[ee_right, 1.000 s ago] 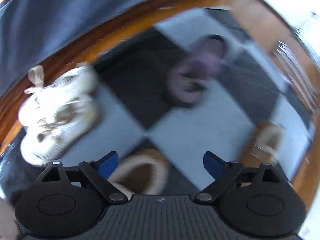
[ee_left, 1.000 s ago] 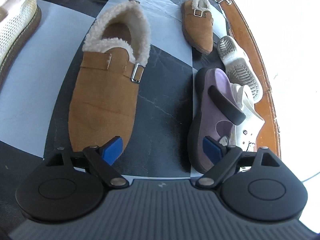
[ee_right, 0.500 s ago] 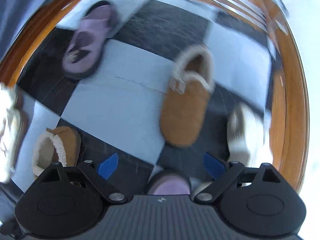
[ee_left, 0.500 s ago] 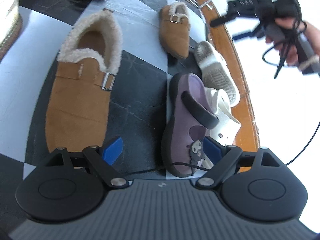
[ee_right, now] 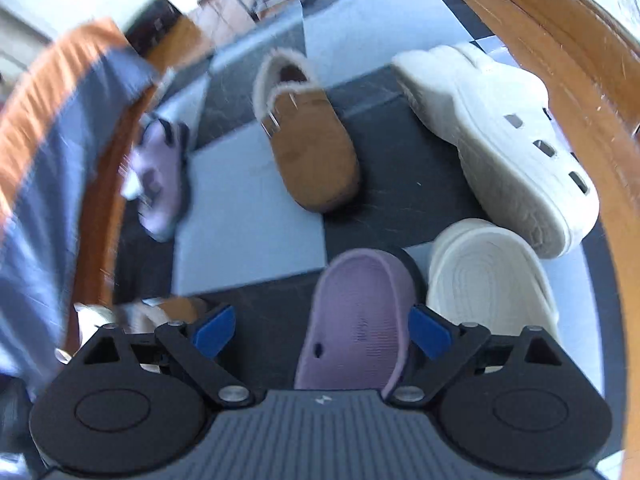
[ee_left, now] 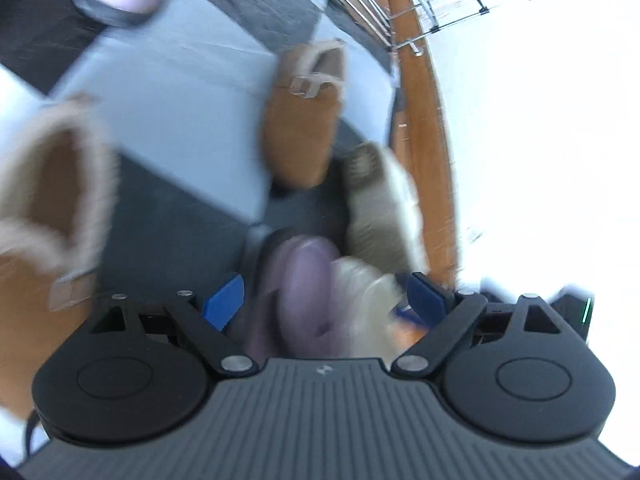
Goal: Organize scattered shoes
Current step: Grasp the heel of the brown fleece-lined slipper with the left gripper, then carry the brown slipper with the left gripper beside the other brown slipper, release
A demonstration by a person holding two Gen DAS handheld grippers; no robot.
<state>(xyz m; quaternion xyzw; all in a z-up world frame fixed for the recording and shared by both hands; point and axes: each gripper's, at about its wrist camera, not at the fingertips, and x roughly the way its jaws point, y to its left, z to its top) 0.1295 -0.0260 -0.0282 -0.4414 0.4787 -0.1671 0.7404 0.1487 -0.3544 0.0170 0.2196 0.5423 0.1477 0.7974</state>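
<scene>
Right gripper [ee_right: 322,330], jaws spread and holding nothing, poised over the heel of the purple clog [ee_right: 356,320], presumably to pair it with the second purple clog [ee_right: 160,184] far to its left. Left gripper [ee_left: 322,296], likewise unclenched and empty, hovers above the same clog. White clogs [ee_right: 496,136] lie right.

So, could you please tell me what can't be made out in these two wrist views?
- Left wrist: motion blur smears every shoe; the purple clog shows no detail.
- Right wrist: the gripper body cuts off the near purple clog's front.
- Right wrist: the tan slipper at lower left is mostly hidden behind the finger.
</scene>
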